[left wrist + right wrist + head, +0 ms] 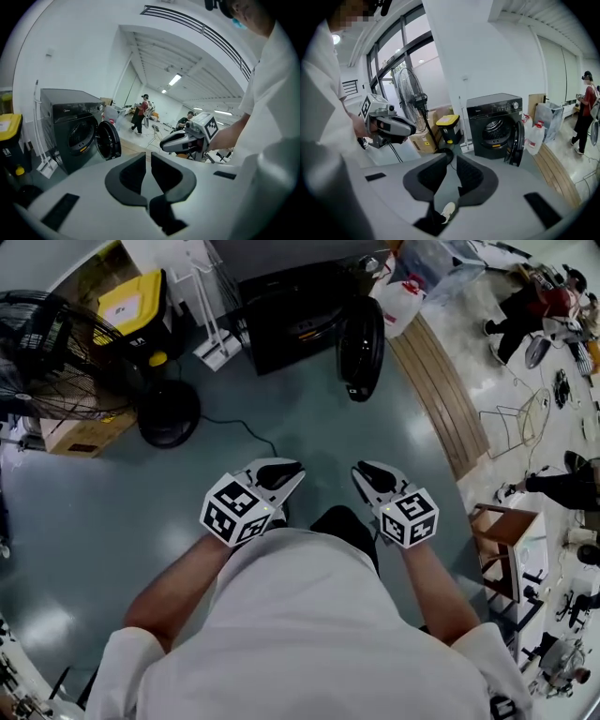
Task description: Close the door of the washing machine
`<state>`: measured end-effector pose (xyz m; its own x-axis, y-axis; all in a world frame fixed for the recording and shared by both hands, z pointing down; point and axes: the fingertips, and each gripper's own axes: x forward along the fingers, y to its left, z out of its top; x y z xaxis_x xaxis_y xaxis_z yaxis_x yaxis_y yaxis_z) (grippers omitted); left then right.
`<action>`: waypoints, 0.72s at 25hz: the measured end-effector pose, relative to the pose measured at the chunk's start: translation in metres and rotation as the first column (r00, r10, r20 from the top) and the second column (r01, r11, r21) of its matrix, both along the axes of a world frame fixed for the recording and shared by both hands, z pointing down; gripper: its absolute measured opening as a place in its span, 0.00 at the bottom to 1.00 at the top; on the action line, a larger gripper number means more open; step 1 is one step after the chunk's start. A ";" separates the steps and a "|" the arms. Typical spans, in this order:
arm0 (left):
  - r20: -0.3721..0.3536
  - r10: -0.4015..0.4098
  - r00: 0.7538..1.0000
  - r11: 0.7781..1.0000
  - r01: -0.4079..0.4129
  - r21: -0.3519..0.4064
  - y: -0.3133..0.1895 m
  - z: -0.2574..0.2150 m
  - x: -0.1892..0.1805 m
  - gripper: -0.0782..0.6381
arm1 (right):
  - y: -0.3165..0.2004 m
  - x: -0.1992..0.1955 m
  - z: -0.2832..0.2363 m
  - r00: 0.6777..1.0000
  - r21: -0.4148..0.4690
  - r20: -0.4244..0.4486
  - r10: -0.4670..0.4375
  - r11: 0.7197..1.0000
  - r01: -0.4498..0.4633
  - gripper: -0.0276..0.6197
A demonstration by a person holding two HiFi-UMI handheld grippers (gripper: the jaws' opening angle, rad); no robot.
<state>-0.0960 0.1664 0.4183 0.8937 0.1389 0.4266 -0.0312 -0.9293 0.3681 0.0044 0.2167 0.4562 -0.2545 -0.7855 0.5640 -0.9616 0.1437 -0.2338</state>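
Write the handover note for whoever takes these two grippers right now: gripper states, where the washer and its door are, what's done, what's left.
Left gripper: jaws a narrow gap apart, nothing between them.
Right gripper: jaws apart, empty.
Washing machine: well ahead of both grippers, across the floor.
Door: swung wide open, at the machine's right in the right gripper view.
Done: nothing yet; neither gripper touches the door.
Left: walk up and push the door shut.

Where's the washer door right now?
Head view, top centre: the door hangs open at the right of the washing machine, beside the white jug.
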 end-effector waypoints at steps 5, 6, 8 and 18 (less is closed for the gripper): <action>-0.025 -0.041 0.999 0.999 0.040 -0.025 -0.039 0.000 0.004 0.14 | -0.028 0.026 0.008 0.999 -0.050 -0.024 0.026 0.998 -0.027 0.20; -0.023 -0.045 0.999 0.999 0.044 -0.027 -0.047 0.002 0.006 0.14 | -0.034 0.034 0.010 0.999 -0.055 -0.024 0.037 0.998 -0.038 0.20; -0.018 -0.055 0.998 0.998 0.055 -0.030 -0.061 0.006 0.009 0.15 | -0.046 0.052 0.017 0.998 -0.067 -0.023 0.054 0.996 -0.056 0.20; 0.008 -0.180 0.984 0.984 0.180 0.006 -0.159 0.008 0.057 0.16 | -0.133 0.188 0.072 0.996 -0.124 -0.034 0.086 0.988 -0.090 0.20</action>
<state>-0.0390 0.0074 0.4267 0.9001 -0.0257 0.4348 -0.2011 -0.9100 0.3626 0.1923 0.0842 0.5286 -0.1701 -0.7268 0.6654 -0.9757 0.0294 -0.2172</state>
